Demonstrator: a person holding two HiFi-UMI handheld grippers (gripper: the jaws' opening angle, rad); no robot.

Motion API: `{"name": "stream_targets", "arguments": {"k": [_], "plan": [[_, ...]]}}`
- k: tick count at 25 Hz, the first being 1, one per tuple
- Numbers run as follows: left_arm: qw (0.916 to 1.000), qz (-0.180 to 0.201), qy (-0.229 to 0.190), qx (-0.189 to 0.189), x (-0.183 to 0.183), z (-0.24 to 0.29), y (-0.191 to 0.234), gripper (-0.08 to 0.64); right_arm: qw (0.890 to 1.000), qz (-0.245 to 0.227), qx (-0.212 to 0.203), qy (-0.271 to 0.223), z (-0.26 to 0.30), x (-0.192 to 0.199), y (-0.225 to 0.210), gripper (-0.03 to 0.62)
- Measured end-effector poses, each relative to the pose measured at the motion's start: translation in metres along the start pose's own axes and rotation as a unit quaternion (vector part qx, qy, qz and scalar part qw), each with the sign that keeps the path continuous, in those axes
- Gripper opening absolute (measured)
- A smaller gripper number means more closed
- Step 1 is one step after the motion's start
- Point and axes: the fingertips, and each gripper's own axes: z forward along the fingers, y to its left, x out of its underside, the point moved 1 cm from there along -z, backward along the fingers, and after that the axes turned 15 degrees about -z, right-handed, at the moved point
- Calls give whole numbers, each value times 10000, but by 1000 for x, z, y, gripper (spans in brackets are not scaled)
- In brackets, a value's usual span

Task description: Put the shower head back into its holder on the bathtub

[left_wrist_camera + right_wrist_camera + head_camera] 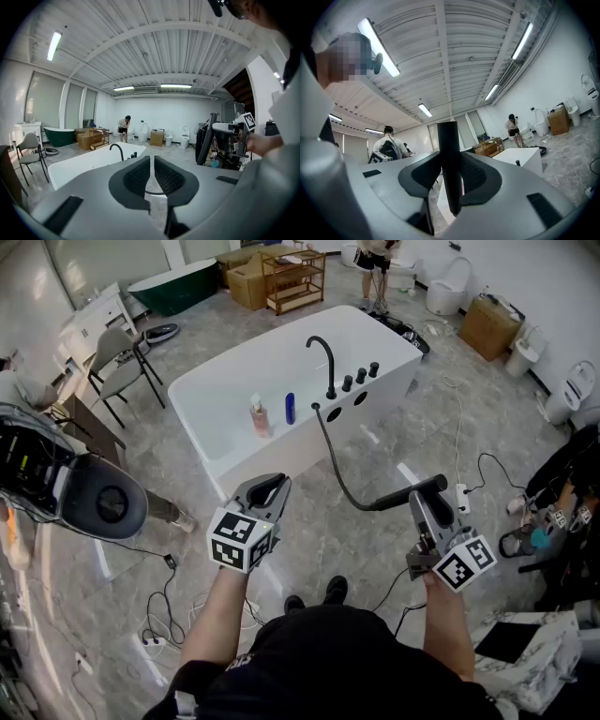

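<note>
Your right hand-held gripper [424,504] grasps the slim black shower head [450,159] well short of the white bathtub [394,345], your left hand-held gripper [267,491] is clenched empty, and the next move is to carry it forward and seat it at the tub's rim.

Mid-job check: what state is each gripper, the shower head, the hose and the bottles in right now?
Left gripper: shut, empty.
Right gripper: shut on shower head.
Shower head: held clear of the tub, hose attached.
Hose: slack, curving from tub to shower head.
Pink bottle: upright.
Blue bottle: upright.
</note>
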Motion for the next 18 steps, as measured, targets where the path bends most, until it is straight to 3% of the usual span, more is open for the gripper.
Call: {"name": "stream_targets", "arguments": {"k": [18], "plan": [[9998, -101, 133, -68, 3, 40, 0, 41, 9999, 147, 0, 28, 5, 3, -38, 138]]}}
